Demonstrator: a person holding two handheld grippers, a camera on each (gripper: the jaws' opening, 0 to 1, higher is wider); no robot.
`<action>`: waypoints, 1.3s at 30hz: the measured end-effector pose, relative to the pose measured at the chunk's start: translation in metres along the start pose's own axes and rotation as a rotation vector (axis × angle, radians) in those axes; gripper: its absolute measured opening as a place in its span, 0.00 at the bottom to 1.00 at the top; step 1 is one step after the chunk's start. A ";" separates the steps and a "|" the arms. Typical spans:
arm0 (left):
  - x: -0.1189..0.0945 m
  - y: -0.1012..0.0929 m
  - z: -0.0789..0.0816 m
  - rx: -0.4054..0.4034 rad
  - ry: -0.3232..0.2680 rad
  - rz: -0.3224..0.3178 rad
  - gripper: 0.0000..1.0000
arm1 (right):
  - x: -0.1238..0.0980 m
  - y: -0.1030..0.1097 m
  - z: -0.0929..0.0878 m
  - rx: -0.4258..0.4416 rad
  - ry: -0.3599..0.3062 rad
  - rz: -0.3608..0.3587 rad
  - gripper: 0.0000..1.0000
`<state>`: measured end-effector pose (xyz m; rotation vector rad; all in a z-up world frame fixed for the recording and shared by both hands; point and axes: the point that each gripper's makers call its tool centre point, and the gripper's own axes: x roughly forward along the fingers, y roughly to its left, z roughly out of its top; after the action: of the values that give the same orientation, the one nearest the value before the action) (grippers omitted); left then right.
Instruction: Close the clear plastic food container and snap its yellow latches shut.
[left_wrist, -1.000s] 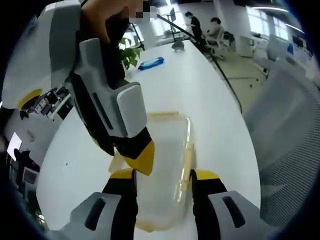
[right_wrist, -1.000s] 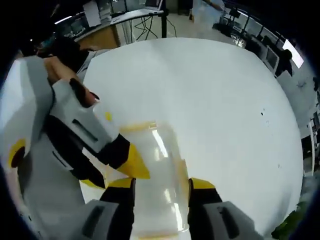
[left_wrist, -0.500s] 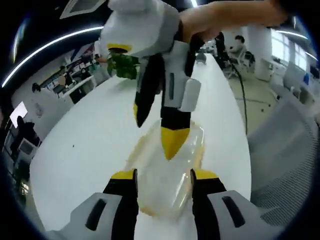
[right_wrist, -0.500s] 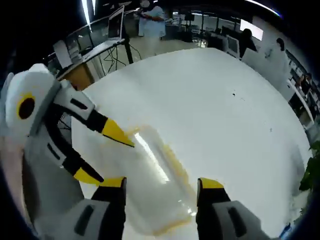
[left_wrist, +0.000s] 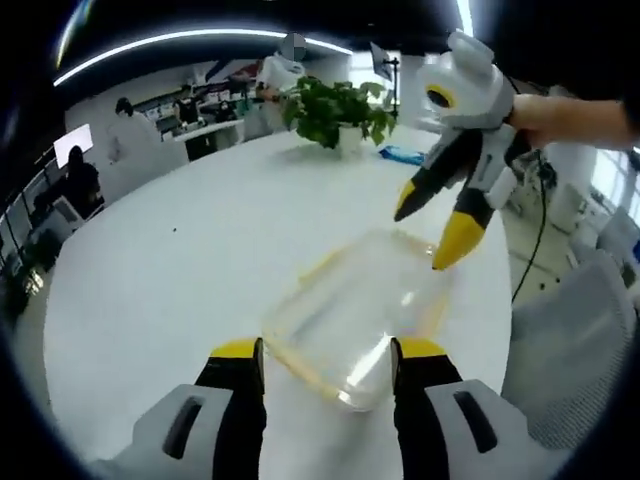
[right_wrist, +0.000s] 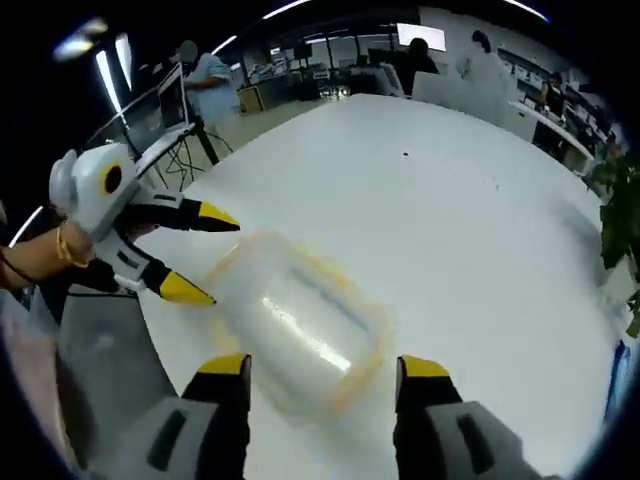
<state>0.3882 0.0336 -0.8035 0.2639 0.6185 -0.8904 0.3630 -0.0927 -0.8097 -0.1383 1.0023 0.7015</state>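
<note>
The clear plastic food container (left_wrist: 355, 305) with yellow latches along its rim lies on the white table (left_wrist: 190, 260). My left gripper (left_wrist: 328, 352) is open just short of its near end, nothing between the jaws. My right gripper (left_wrist: 430, 225) hovers open above the container's far right corner, clear of it. In the right gripper view the container (right_wrist: 295, 320) is blurred; my right gripper (right_wrist: 325, 367) is open at its near edge and my left gripper (right_wrist: 200, 252) hangs open to its left, held by a hand (right_wrist: 40, 262). I cannot tell whether the latches are snapped down.
A potted plant (left_wrist: 335, 108) and a blue packet (left_wrist: 405, 155) stand at the table's far end. A grey mesh chair (left_wrist: 585, 340) sits off the table's right edge. A grey chair back (right_wrist: 100, 370) is near the table edge. People and desks are in the background.
Both grippers have drawn back and apart from the container. They were crowded right over it a second ago; now each hangs off a different end with open jaws.
</note>
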 end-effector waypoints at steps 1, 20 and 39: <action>0.000 0.002 -0.002 -0.005 0.002 0.005 0.49 | 0.002 0.001 -0.008 0.016 0.006 0.010 0.56; 0.003 0.005 -0.014 -0.303 -0.043 -0.021 0.43 | 0.016 0.015 -0.015 0.142 -0.060 0.057 0.44; -0.003 0.052 -0.018 -0.384 -0.075 0.036 0.40 | 0.046 0.021 0.024 0.111 -0.050 0.078 0.44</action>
<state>0.4206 0.0756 -0.8174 -0.1030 0.6984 -0.7261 0.3838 -0.0440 -0.8296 0.0153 1.0002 0.7148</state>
